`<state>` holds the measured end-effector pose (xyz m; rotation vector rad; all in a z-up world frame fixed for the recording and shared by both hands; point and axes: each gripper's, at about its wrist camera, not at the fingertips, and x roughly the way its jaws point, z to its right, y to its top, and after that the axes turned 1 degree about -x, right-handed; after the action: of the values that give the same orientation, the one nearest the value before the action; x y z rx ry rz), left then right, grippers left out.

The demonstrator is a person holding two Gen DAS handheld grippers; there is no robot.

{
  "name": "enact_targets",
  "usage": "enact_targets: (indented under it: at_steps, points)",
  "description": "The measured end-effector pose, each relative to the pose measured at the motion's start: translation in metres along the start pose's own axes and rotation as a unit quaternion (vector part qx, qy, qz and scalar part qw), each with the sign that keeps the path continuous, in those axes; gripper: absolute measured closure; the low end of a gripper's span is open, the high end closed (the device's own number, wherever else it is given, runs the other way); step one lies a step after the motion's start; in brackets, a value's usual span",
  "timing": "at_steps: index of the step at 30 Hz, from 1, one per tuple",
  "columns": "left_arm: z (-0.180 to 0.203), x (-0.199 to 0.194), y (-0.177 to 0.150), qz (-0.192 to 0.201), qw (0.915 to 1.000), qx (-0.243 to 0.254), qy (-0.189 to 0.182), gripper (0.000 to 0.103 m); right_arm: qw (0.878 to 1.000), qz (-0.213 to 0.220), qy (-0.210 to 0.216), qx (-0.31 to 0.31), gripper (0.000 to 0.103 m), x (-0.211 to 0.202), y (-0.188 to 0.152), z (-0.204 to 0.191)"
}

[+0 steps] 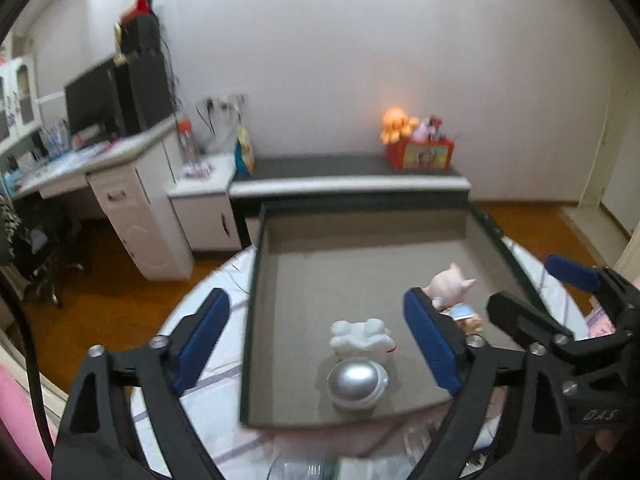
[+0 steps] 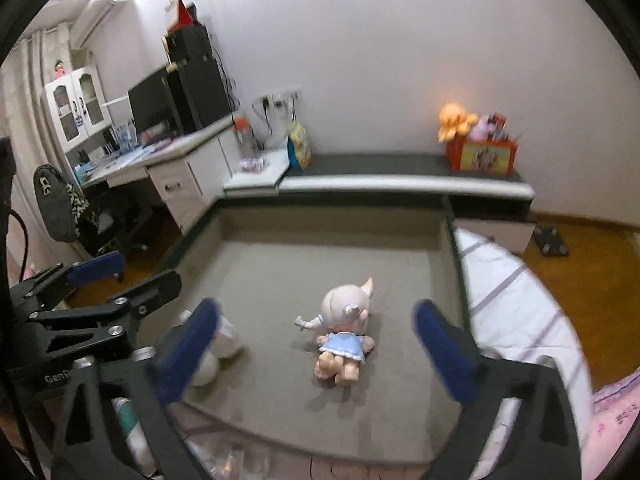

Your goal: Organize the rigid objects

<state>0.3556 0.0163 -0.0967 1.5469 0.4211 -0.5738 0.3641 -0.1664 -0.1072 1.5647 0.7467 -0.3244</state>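
Note:
A shallow box (image 1: 256,280) with a grey floor and dark rim sits on the round table; it also shows in the right wrist view (image 2: 448,232). A white astronaut figure with a silver helmet (image 1: 358,368) lies in the box near its front edge; in the right wrist view (image 2: 228,344) it is partly hidden behind a finger. A doll in a blue dress (image 2: 344,340) lies face down to its right, also in the left wrist view (image 1: 452,292). My left gripper (image 1: 320,344) is open above the astronaut. My right gripper (image 2: 316,352) is open above the doll. Both are empty.
The round table has a white striped cloth (image 2: 512,304). A clear plastic bottle (image 1: 308,470) lies at the table's front edge. Behind stand a low bench (image 2: 400,184) with a red box of toys (image 2: 484,154), a desk with a monitor (image 2: 152,108), and a chair (image 2: 68,208).

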Motion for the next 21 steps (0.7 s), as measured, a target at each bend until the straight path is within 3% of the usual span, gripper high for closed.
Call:
enact_targets:
  at_steps: [10,17,21]
  points:
    - [0.011,-0.149,-0.042,0.126,0.9918,-0.004,0.02,0.0,0.987,0.138,-0.051,-0.061,0.0,-0.15,-0.029,-0.049]
    - [0.028,-0.223,-0.074,0.184,0.9816,0.013,0.05,0.0,0.981,0.177,-0.06,-0.059,0.0,-0.222,-0.064,-0.063]
    - [0.031,-0.251,-0.089,0.199,0.9791,0.008,0.042,0.0,0.976,0.199,-0.062,-0.055,0.0,-0.252,-0.082,-0.066]
